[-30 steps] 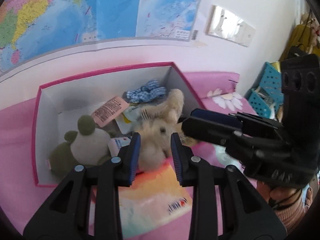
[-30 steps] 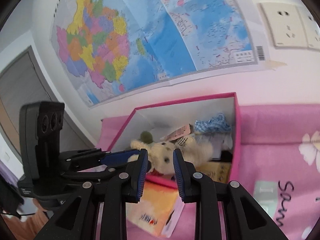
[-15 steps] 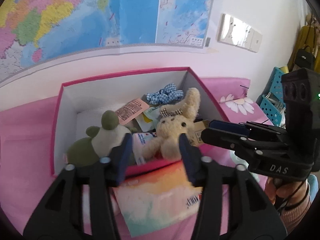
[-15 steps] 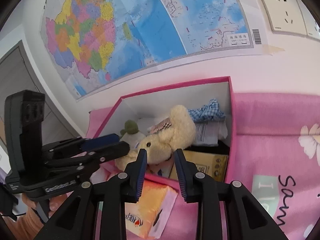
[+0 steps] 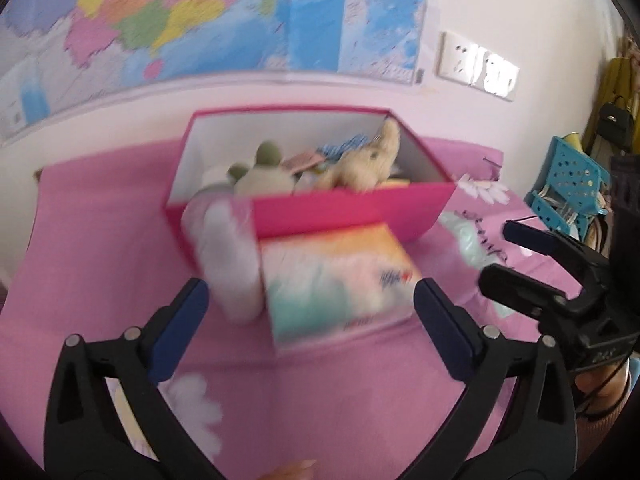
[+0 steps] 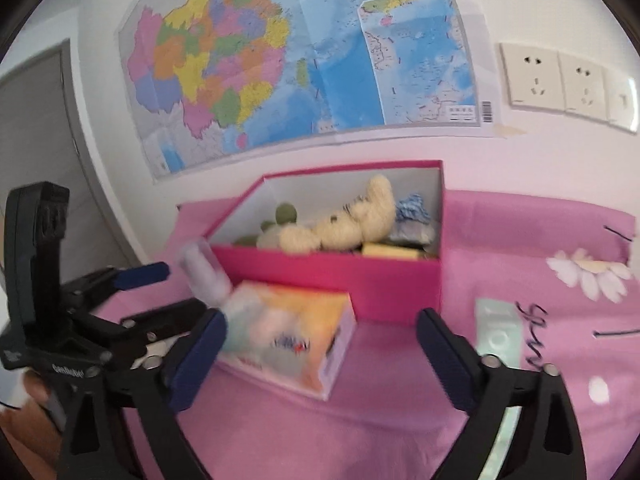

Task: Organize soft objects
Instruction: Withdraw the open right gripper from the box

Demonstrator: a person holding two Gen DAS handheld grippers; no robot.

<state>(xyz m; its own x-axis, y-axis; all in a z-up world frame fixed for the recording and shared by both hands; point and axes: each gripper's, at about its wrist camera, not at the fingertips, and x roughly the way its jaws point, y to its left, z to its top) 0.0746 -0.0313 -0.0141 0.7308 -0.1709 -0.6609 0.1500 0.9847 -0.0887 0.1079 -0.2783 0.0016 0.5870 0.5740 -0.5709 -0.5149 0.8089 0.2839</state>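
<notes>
Inside the pink box [image 5: 344, 210] the cream plush [image 5: 362, 160] and green plush [image 5: 260, 168] lie gathered — both the left gripper [image 5: 310, 326] and right gripper [image 6: 320, 350] hang spread and empty, likely freed for the tissue pack [image 6: 288, 334].

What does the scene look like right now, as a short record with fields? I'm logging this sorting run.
surface: pink floral cloth
container: pink box, open top
in box: cream plush bunny, green plush toy, blue gingham fabric
outside box: tissue pack in front of it; blurred white object at its left front corner
left gripper: open, empty
right gripper: open, empty
wall: map, sockets
</notes>
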